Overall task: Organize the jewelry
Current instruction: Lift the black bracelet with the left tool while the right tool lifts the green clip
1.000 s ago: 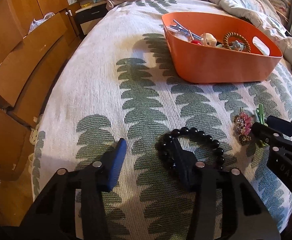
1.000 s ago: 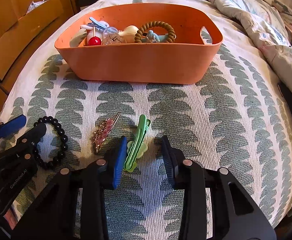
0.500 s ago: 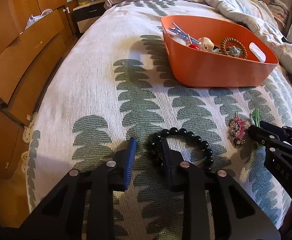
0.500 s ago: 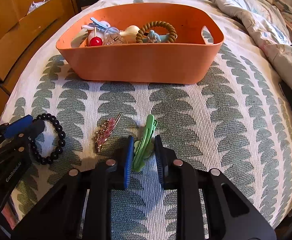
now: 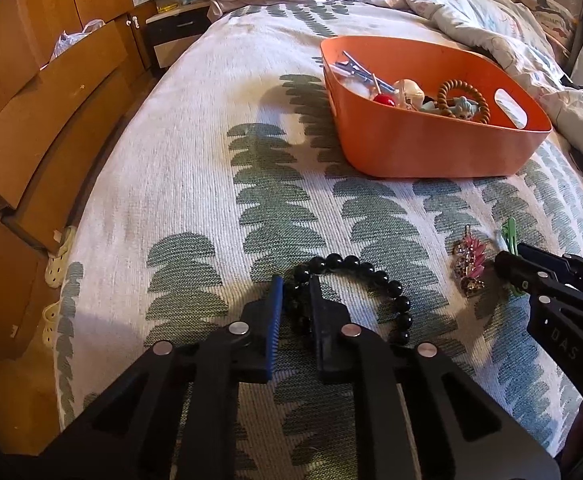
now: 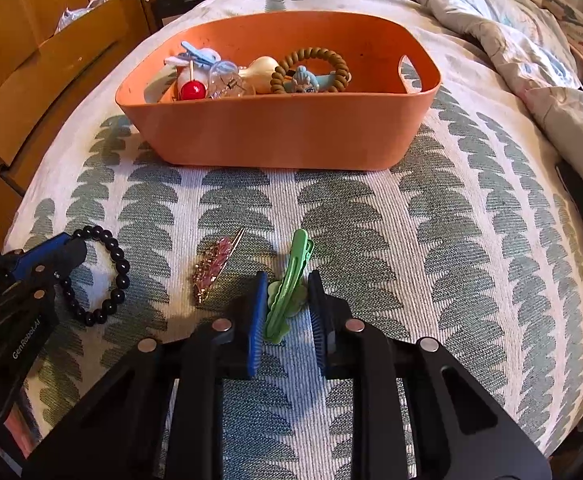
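Observation:
A black bead bracelet [image 5: 375, 276] lies on the bedspread. My left gripper [image 5: 294, 292] is shut on its left side; it also shows in the right wrist view [image 6: 67, 250] with the bracelet [image 6: 119, 268]. A green hair clip [image 6: 289, 280] lies between the jaws of my right gripper [image 6: 287, 284], which are closed in on its lower end. A pink jewelled hair pin [image 6: 215, 264] lies between bracelet and clip, also in the left wrist view [image 5: 467, 264]. An orange basket [image 6: 283, 132] holding several accessories stands beyond.
A green leaf-patterned bedspread [image 6: 431, 240] covers the bed. A rumpled quilt [image 6: 511, 40] lies at the back right. Wooden drawers [image 5: 43, 100] stand left of the bed, with the bed's edge close by. The basket also shows in the left wrist view [image 5: 431, 148].
Both grippers have narrowed steadily: the left one closed onto the bracelet's left side, the right one closed around the green clip. Both moved slightly forward.

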`<action>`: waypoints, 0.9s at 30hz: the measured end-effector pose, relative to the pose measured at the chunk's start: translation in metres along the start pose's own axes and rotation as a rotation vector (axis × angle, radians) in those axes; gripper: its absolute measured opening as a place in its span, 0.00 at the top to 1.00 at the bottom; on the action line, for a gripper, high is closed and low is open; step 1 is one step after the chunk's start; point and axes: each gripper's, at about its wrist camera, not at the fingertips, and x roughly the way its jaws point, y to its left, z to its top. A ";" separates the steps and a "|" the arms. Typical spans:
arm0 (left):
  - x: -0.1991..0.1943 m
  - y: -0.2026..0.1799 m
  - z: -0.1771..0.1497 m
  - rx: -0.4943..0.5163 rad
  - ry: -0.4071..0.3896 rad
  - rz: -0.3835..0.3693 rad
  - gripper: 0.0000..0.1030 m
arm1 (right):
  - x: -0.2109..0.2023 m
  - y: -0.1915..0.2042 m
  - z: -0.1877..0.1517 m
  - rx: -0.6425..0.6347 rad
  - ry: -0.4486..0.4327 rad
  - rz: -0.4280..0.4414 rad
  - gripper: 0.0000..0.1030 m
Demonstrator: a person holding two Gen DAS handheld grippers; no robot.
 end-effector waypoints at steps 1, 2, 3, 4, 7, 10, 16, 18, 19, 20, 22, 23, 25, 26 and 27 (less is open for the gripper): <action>-0.001 0.000 0.000 -0.001 -0.003 -0.003 0.88 | -0.001 0.000 0.000 -0.003 -0.001 0.000 0.80; -0.001 0.000 0.000 -0.002 -0.004 -0.004 0.89 | -0.002 0.000 0.000 -0.003 -0.003 0.001 0.80; -0.002 0.000 0.000 0.001 -0.005 -0.005 0.89 | -0.003 0.000 0.000 0.000 -0.007 -0.001 0.80; -0.002 0.000 0.000 -0.001 -0.008 -0.006 0.89 | -0.004 -0.001 0.000 0.000 -0.008 -0.002 0.80; -0.005 -0.002 0.000 0.007 -0.019 -0.003 0.90 | -0.007 -0.002 0.000 0.006 -0.014 0.000 0.80; -0.011 -0.004 0.001 0.017 -0.039 -0.007 0.90 | -0.010 -0.003 0.001 0.011 -0.021 0.005 0.80; -0.018 -0.005 0.003 0.024 -0.065 -0.011 0.90 | -0.017 -0.002 0.001 0.015 -0.040 0.012 0.80; -0.020 -0.005 0.004 0.026 -0.076 -0.009 0.90 | -0.019 -0.003 0.001 0.016 -0.046 0.011 0.80; -0.021 -0.005 0.005 0.028 -0.080 -0.009 0.90 | -0.020 -0.003 0.001 0.018 -0.050 0.014 0.80; -0.022 -0.006 0.005 0.030 -0.083 -0.011 0.90 | -0.021 -0.004 0.001 0.019 -0.052 0.015 0.80; -0.025 -0.006 0.006 0.029 -0.092 -0.016 0.90 | -0.023 -0.005 0.001 0.021 -0.058 0.016 0.80; -0.027 -0.008 0.006 0.035 -0.099 -0.018 0.90 | -0.024 -0.006 0.002 0.021 -0.061 0.016 0.80; -0.031 -0.009 0.007 0.037 -0.112 -0.020 0.90 | -0.028 -0.005 0.001 0.023 -0.070 0.019 0.80; -0.033 -0.010 0.007 0.042 -0.121 -0.019 0.90 | -0.029 -0.006 0.002 0.023 -0.074 0.023 0.80; -0.036 -0.010 0.008 0.043 -0.130 -0.019 0.90 | -0.031 -0.006 0.003 0.022 -0.079 0.024 0.80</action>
